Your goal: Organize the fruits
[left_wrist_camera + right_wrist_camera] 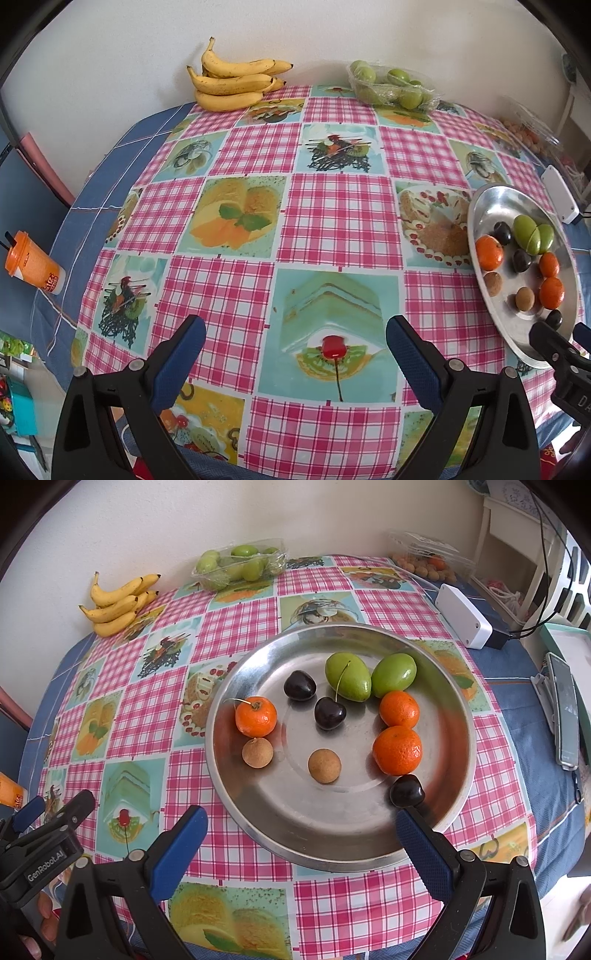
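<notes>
1. Left wrist view. Left gripper [295,339]: jaws spread wide, nothing between them, hovering over the checked tablecloth [340,218].
2. Bananas [236,79]: one bunch at the far edge, by the wall.
3. Clear tray [393,86] of green fruit: far edge, right of the bananas.
4. Metal plate [491,206]: right side of the table, holding mixed fruit. Right gripper [559,338] sits at its near rim; its state cannot be told from here.
5. Orange cup [31,264]: left edge, tilted in the fisheye.
6. Right wrist view. Right gripper [301,825]: jaws spread wide, empty, over the plate's [236,686] near rim.
7. On the plate: three mandarins, one left [256,716], two touching at right [399,709] [397,750]; two green fruits [348,676] [393,674] side by side at the back; two cherries [299,685] [330,713] near the middle; a third cherry [406,791] just beside the right finger [421,853]; two brown round fruits [257,752] [324,765] toward the front.
8. White box [463,616]: beyond the plate at right, apart from it.
9. Second clear tray [430,559]: far right corner, small brown fruit inside.
</notes>
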A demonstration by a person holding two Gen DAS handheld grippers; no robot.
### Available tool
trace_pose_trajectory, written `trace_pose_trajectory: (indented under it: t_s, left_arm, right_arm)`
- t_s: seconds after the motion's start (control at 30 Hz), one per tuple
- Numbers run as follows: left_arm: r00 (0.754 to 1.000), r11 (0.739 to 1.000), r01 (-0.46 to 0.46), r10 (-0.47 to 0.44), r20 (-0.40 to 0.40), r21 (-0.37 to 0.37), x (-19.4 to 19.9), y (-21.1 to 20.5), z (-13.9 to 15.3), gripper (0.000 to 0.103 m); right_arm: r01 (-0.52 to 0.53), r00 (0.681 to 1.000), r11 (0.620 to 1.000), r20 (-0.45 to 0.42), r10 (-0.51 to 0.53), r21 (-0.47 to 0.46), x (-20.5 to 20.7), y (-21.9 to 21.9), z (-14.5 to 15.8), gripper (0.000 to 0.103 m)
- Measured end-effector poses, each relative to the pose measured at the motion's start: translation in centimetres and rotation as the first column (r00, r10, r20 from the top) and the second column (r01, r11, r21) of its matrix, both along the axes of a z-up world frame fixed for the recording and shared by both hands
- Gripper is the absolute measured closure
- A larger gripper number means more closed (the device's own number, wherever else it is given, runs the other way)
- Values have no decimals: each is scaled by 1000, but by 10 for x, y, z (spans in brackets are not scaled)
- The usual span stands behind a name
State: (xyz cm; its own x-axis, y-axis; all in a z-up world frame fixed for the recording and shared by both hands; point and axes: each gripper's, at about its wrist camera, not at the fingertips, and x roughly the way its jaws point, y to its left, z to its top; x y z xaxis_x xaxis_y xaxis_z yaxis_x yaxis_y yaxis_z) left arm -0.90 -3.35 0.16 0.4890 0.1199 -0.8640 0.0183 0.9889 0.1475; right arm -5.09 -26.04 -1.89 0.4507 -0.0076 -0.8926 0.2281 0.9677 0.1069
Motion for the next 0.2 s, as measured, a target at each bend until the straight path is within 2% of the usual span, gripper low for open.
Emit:
trace_pose_trajectory:
  t_s: [0.2]
  left_arm:
    - [1000,1000,3,-3,2,-2,0,0,1,5]
  right_arm:
    - [-5,1000,1000,-1,5,2,0,-1,0,0]
